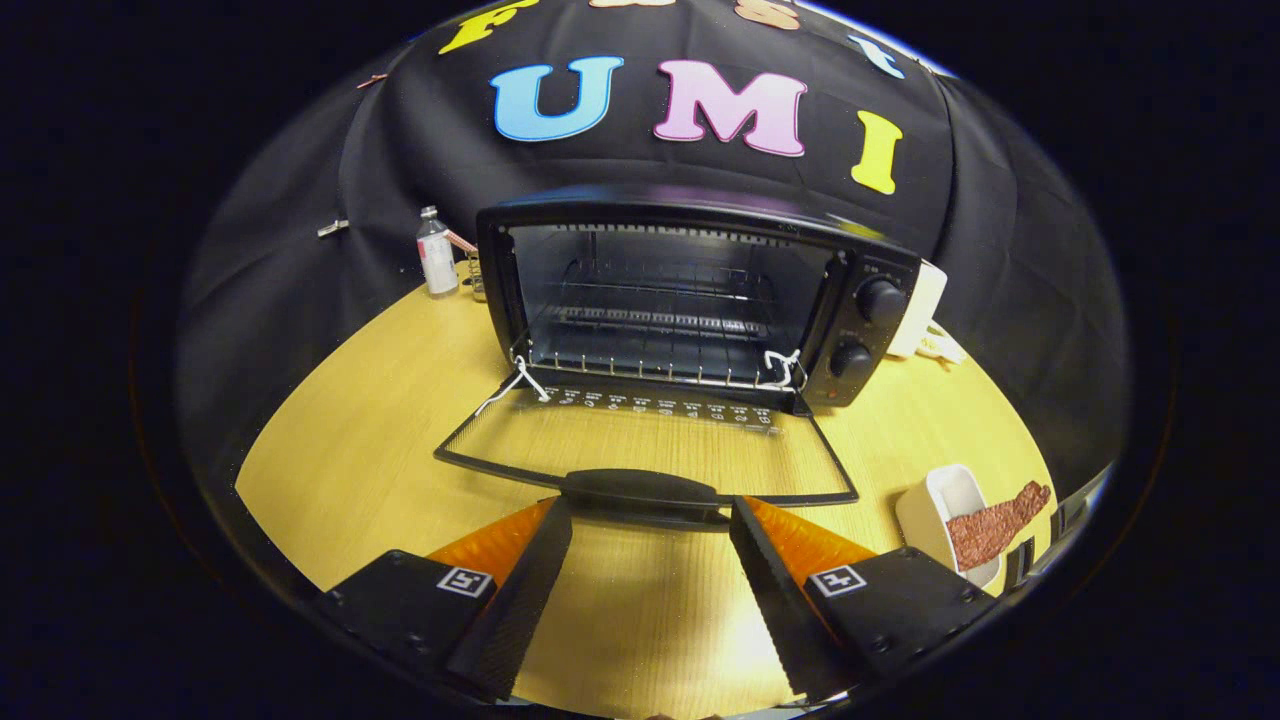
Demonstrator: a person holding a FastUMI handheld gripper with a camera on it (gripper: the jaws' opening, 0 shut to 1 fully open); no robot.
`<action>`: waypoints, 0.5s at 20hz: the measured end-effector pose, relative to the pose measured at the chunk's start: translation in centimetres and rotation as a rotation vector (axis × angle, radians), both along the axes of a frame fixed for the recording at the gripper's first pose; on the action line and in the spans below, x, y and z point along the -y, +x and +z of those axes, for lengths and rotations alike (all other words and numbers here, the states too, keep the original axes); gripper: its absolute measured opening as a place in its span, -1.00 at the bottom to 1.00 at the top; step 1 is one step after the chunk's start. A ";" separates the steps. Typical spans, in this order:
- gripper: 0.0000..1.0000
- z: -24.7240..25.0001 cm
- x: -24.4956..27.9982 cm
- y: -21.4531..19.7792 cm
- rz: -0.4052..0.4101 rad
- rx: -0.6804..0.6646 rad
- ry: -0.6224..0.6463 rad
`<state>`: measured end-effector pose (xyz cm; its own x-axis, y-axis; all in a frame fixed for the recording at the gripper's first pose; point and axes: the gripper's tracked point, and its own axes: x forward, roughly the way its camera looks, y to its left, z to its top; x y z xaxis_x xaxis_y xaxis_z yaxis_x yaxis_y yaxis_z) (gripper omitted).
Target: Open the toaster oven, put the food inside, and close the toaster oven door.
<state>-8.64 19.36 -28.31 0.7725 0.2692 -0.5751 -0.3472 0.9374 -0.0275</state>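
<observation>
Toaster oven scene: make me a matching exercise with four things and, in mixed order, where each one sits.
Things:
1. Oven door
2. Bottle
3. White dish
4. Gripper

Places:
A. On the table to the right of the fingers, holding a brown piece of food
B. Folded down flat in front of the toaster oven
C. Open, its fingers either side of the door handle
D. At the back of the table, left of the oven

Pairs: 1-B, 2-D, 3-A, 4-C
</observation>
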 end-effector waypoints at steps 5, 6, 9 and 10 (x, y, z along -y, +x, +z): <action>0.96 5.6 3.8 0.2 -0.041 0.083 0.045; 0.96 7.2 5.3 0.4 -0.054 0.112 0.050; 0.96 11.1 10.8 1.0 -0.112 0.169 0.055; 0.96 12.2 12.6 1.4 -0.130 0.180 0.060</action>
<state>-7.29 6.73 -16.12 0.8916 0.1902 -0.4110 -0.2179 0.9758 -0.0211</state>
